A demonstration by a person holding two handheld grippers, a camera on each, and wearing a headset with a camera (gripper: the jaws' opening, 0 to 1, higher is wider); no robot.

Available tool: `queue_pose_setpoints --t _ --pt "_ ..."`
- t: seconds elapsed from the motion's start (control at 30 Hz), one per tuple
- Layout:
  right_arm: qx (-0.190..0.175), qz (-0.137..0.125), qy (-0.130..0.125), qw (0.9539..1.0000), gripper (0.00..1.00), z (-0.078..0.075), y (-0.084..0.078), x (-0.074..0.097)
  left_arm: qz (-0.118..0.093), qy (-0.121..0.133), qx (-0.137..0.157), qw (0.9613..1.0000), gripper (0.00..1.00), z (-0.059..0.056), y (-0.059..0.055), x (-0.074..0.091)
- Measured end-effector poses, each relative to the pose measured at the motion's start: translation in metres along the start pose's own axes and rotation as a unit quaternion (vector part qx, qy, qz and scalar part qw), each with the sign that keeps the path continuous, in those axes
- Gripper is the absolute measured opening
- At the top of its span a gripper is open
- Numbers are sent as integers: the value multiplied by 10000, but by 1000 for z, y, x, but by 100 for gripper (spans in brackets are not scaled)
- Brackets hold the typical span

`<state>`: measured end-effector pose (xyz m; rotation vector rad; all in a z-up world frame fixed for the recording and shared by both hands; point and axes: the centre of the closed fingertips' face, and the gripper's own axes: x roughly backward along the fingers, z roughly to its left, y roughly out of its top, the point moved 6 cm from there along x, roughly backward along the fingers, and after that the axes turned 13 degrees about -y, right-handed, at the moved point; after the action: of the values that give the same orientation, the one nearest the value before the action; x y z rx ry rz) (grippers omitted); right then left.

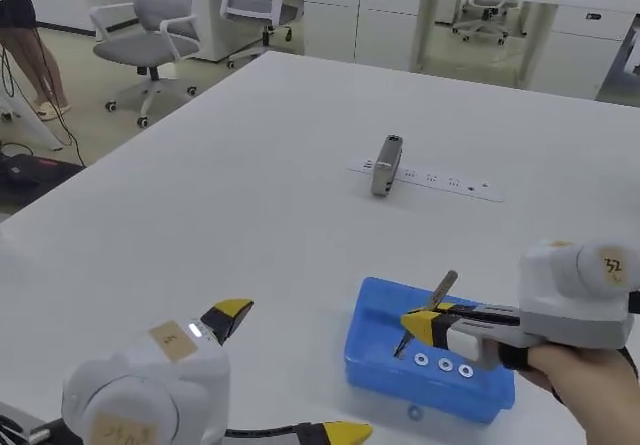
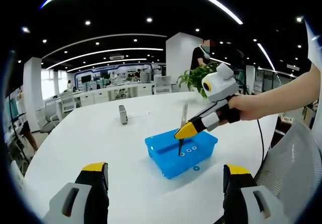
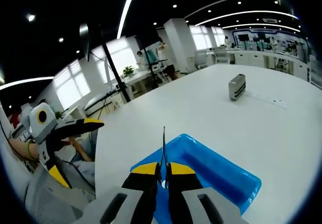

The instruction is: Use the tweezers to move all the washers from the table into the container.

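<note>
A long white plastic power strip (image 1: 430, 178) lies just right of centre in the head view, with a small grey metal box (image 1: 387, 165) sitting at its left end. Along the top of that frame, a grey swivel office chair (image 1: 150, 40) stands before a row of white cabinets (image 1: 400, 25). A person's bare legs (image 1: 38, 60) show at the upper left. In the left gripper view, a leafy green potted plant (image 2: 195, 75) sits right of centre.

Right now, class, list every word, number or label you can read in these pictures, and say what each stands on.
"32", on a sticker on the right gripper that holds the tweezers.
Two stickers on the left gripper: handwriting too blurred to read.
Power strip: markings too small to read.
</note>
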<state>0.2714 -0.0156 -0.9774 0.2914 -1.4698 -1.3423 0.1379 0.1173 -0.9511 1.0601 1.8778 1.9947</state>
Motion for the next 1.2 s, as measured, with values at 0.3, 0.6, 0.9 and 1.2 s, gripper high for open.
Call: queue_pose_setpoints --t 0.3,0.6,0.9,1.2 --pt "64 155 -101 9998 3 -5 -3 -14 8 -2 3 10000 97 0 0 0" --pt "231 182 -168 9994 3 0 0 -25 4 11 3 10000 97 0 0 0" --pt "579 280 -285 9975 3 -4 -4 -31 -2 -6 15 10000 97 0 0 0" --pt "963 328 -359 9942 3 -7 -7 -32 23 -14 1 10000 97 0 0 0"
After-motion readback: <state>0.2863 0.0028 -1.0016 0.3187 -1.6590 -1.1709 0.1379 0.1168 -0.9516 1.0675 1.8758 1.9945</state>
